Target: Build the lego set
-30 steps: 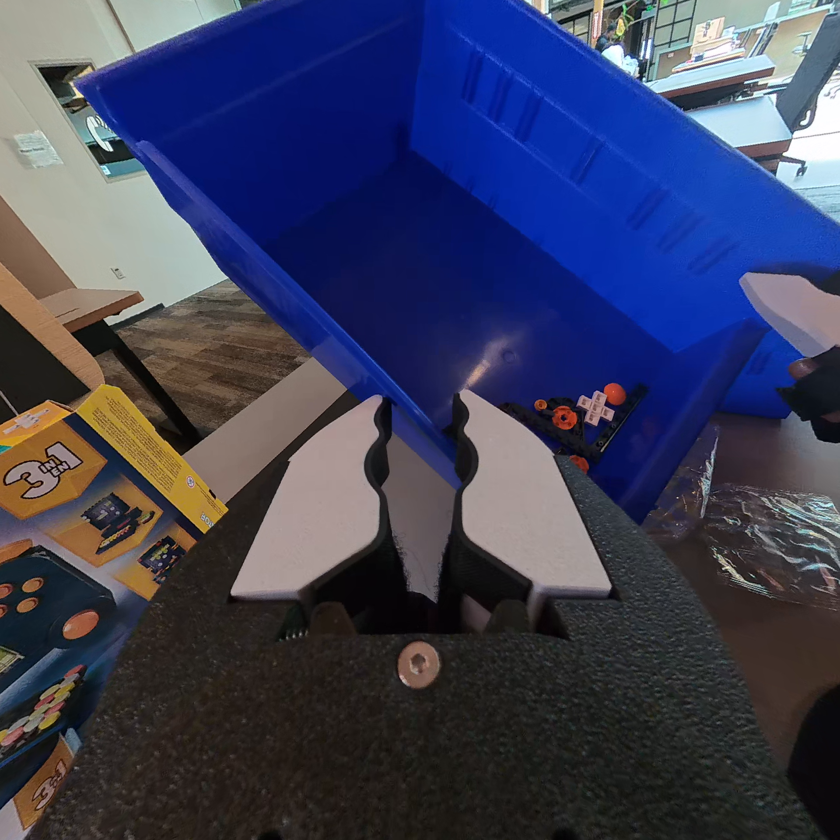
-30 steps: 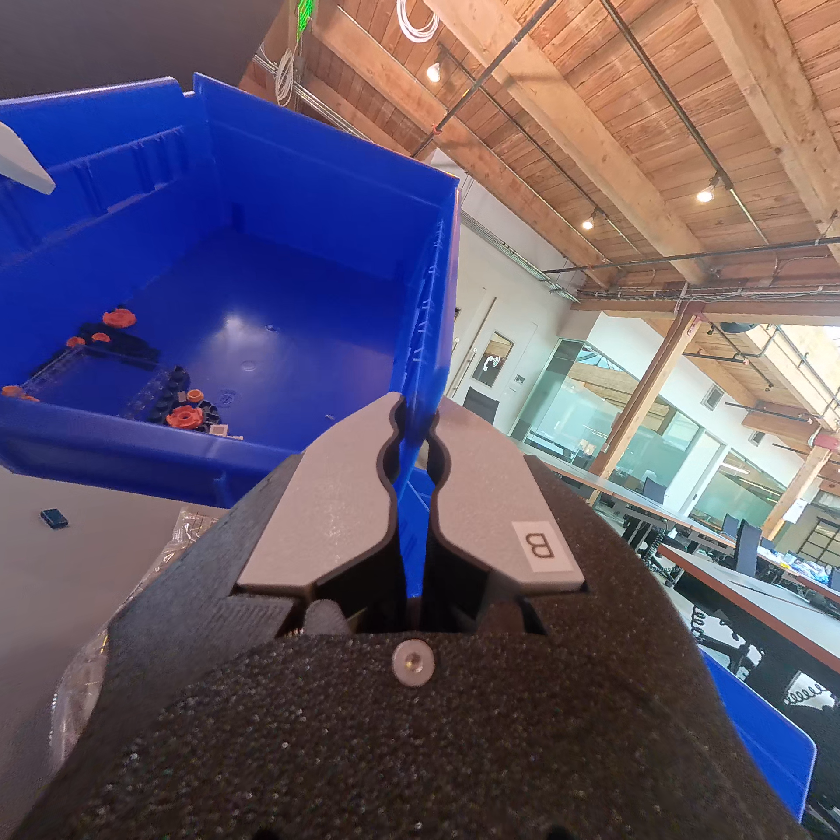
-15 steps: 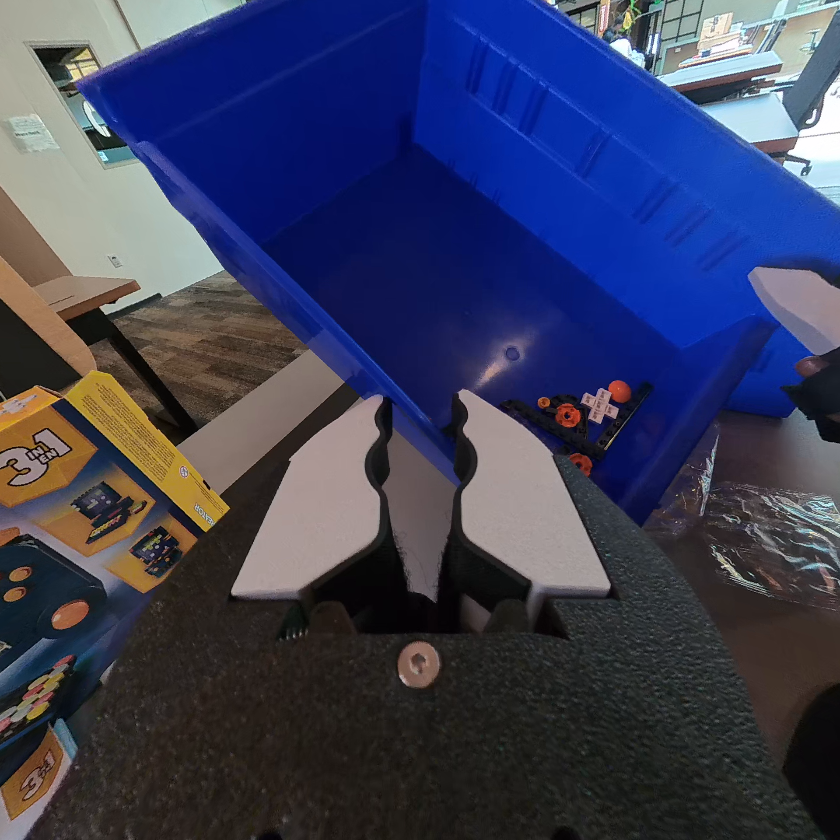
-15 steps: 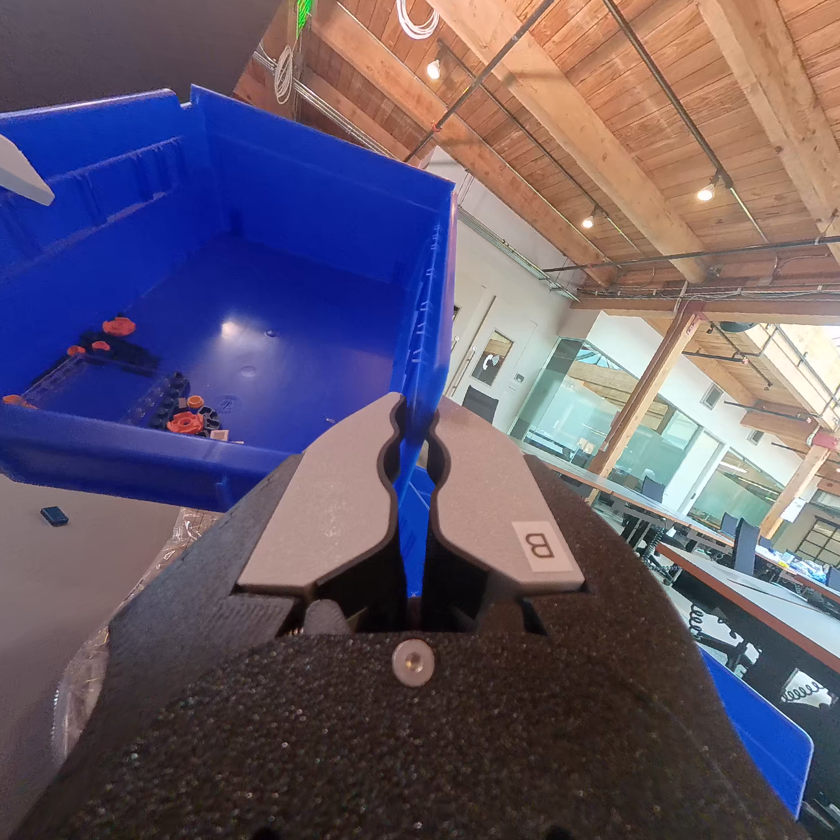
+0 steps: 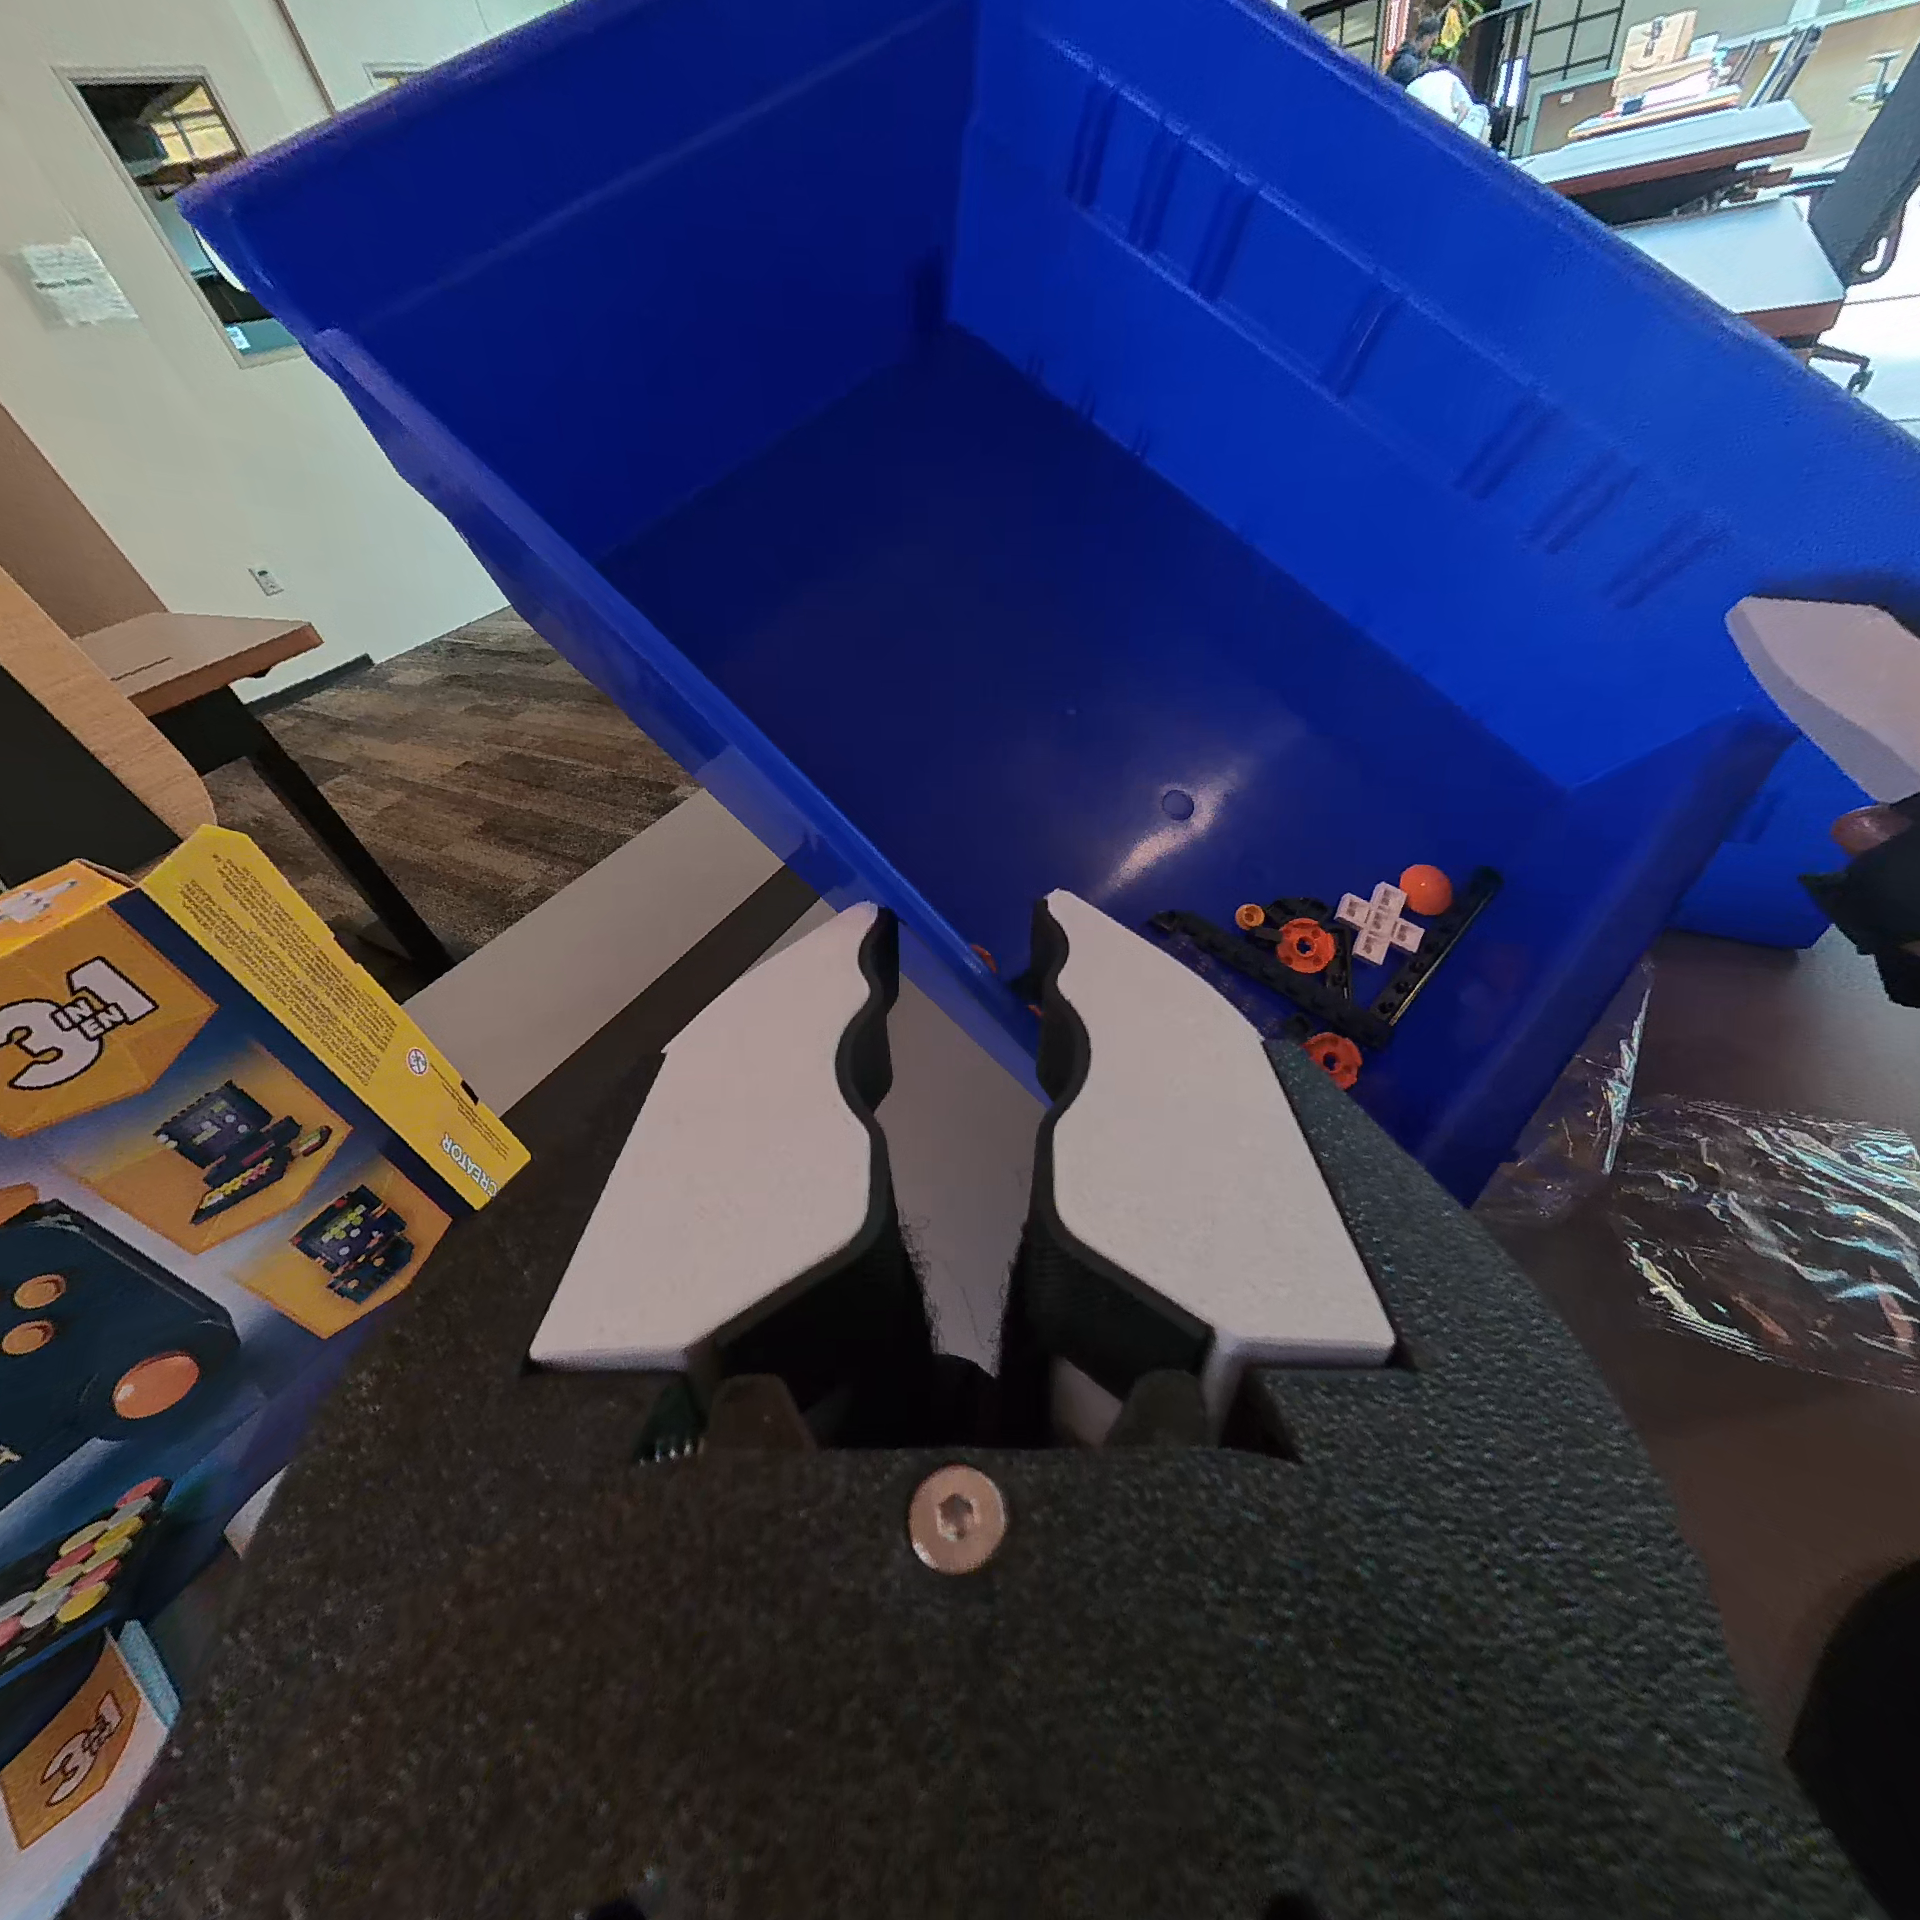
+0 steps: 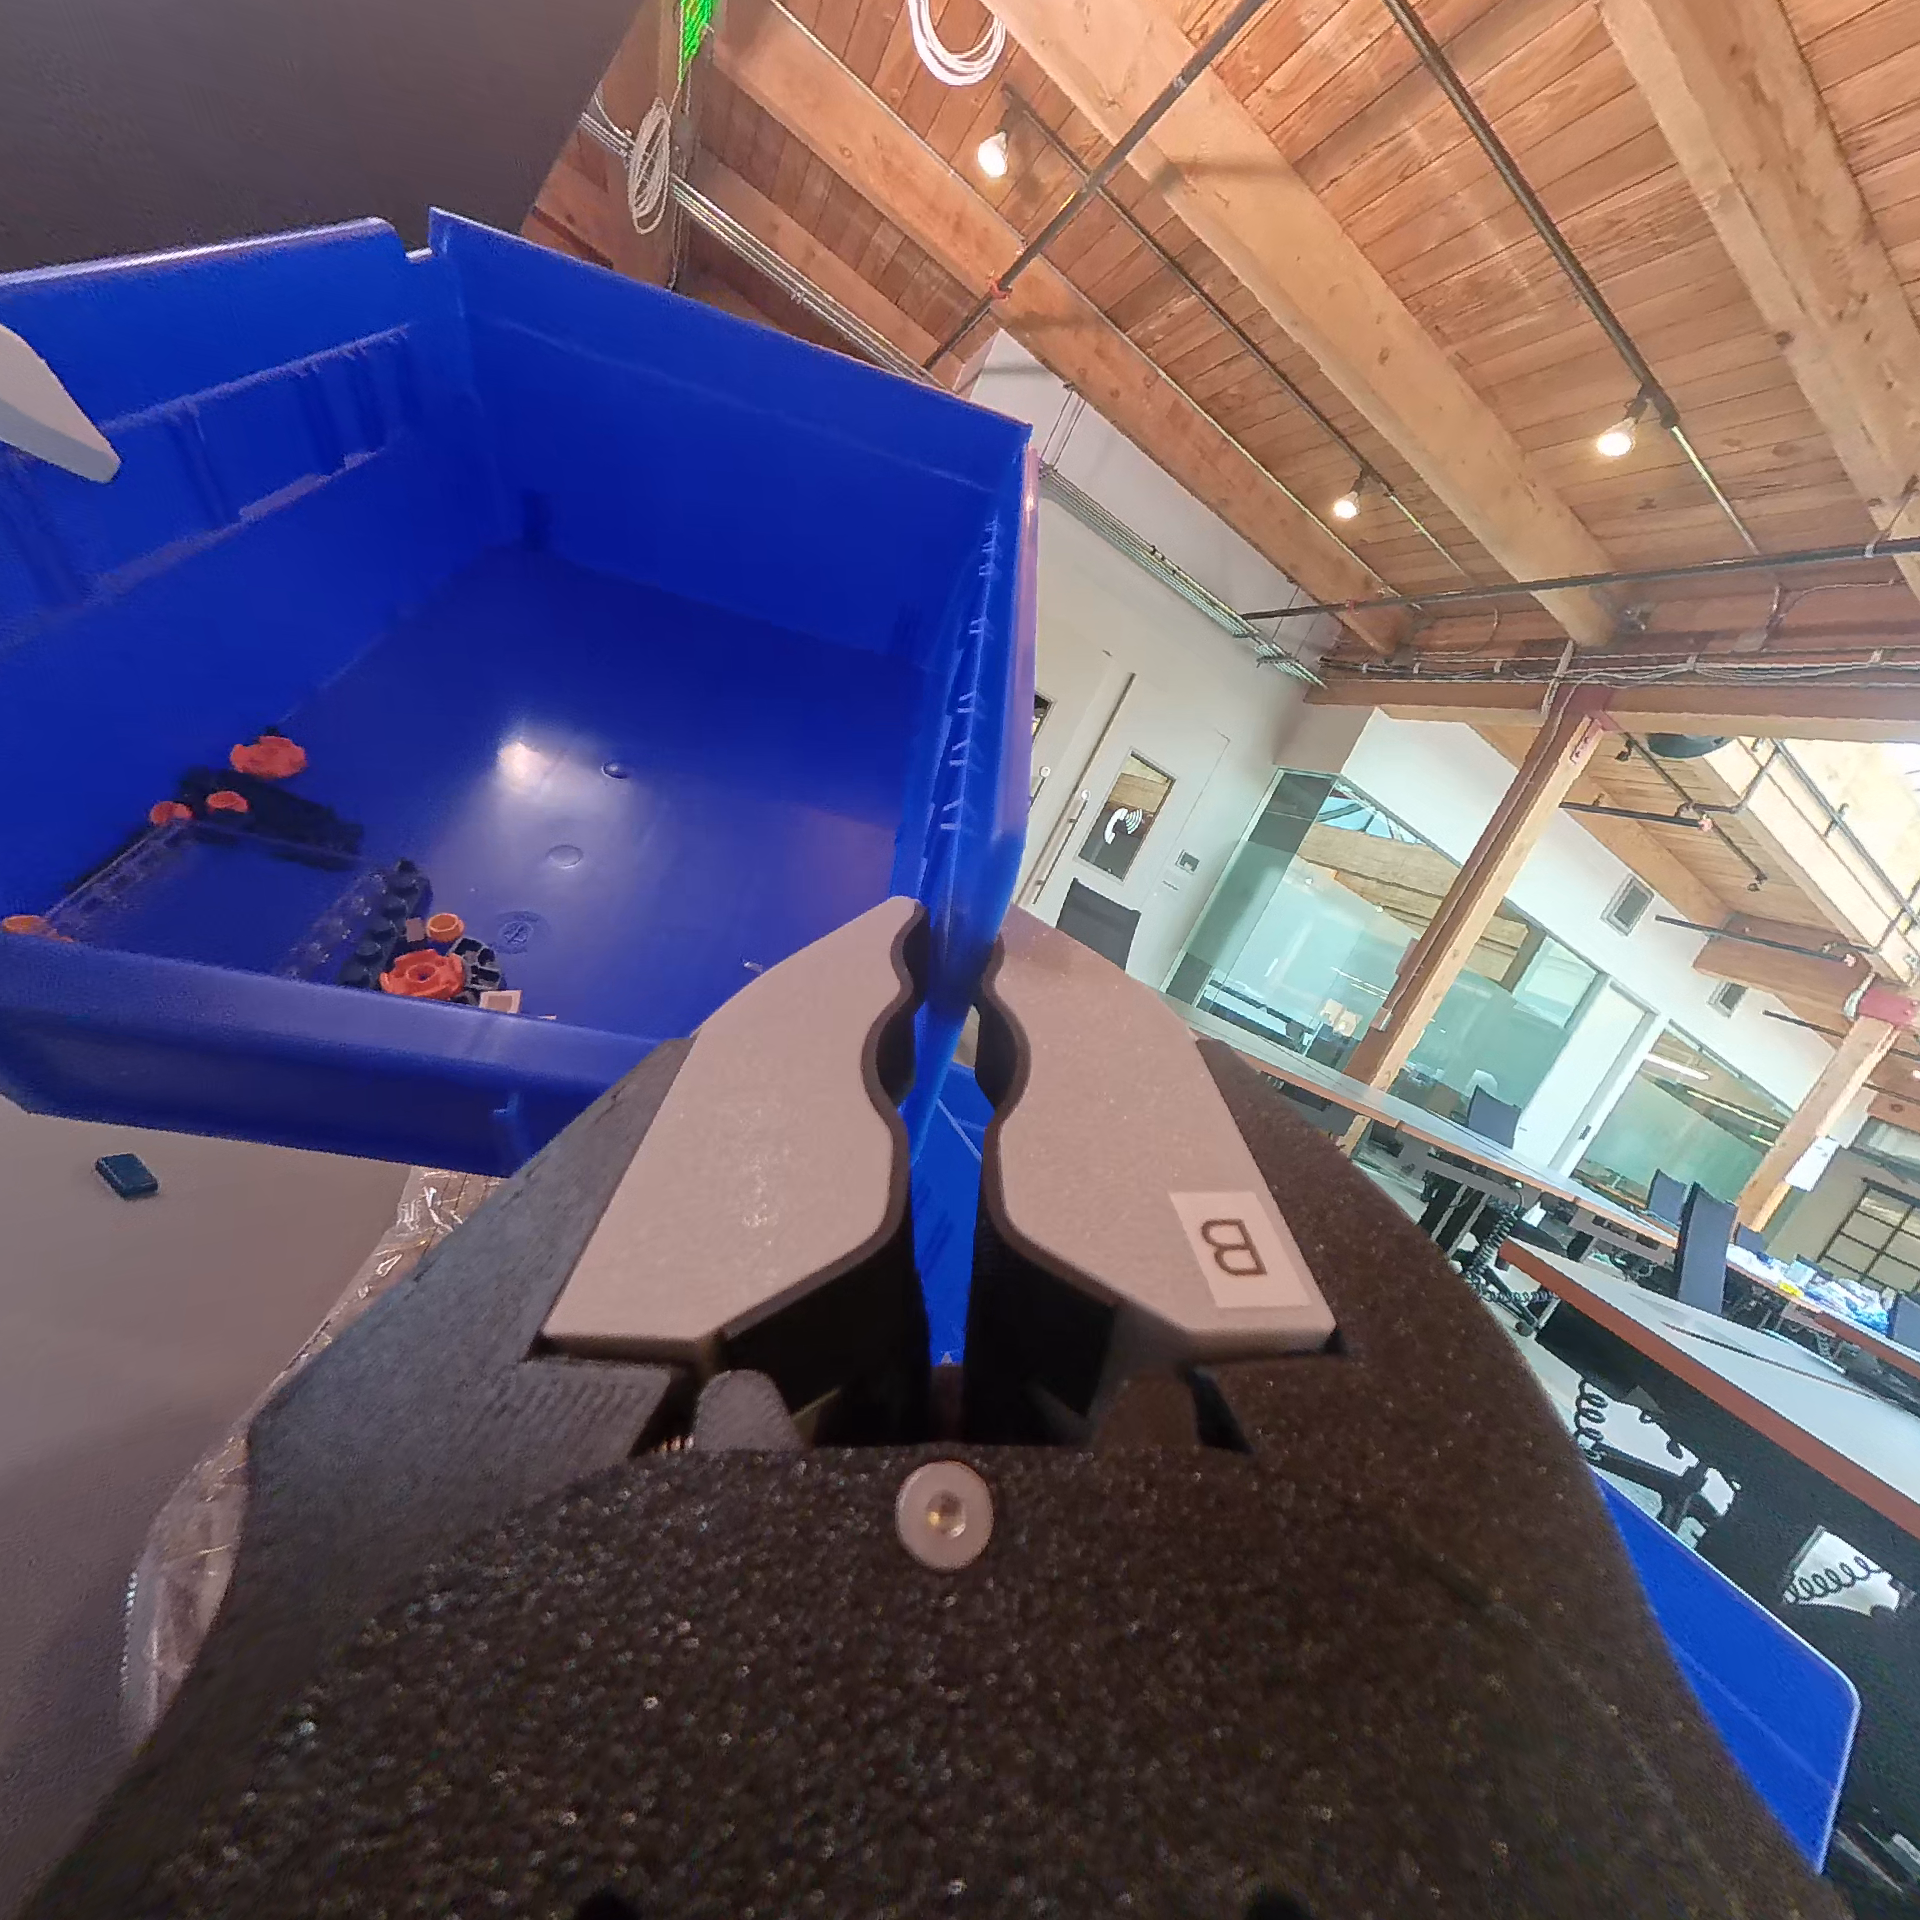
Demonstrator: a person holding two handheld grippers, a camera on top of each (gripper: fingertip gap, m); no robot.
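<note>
A big blue bin is lifted off the table and tilted, held by both grippers. My left gripper is shut on its left rim. My right gripper is shut on its right wall. The right gripper's finger also shows at the left wrist view's right edge. Black, orange and white lego pieces lie bunched in the bin's low front corner. They also show in the right wrist view.
The lego set box, yellow and dark blue, stands at the left on the table. Crumpled clear plastic bags lie on the dark table at the right. A small dark piece lies on the table under the bin. Another blue bin is at the right.
The bin has tilted a little further, its front edge lower. The lego pieces have slid slightly toward the front corner. Both grippers keep their grip.
</note>
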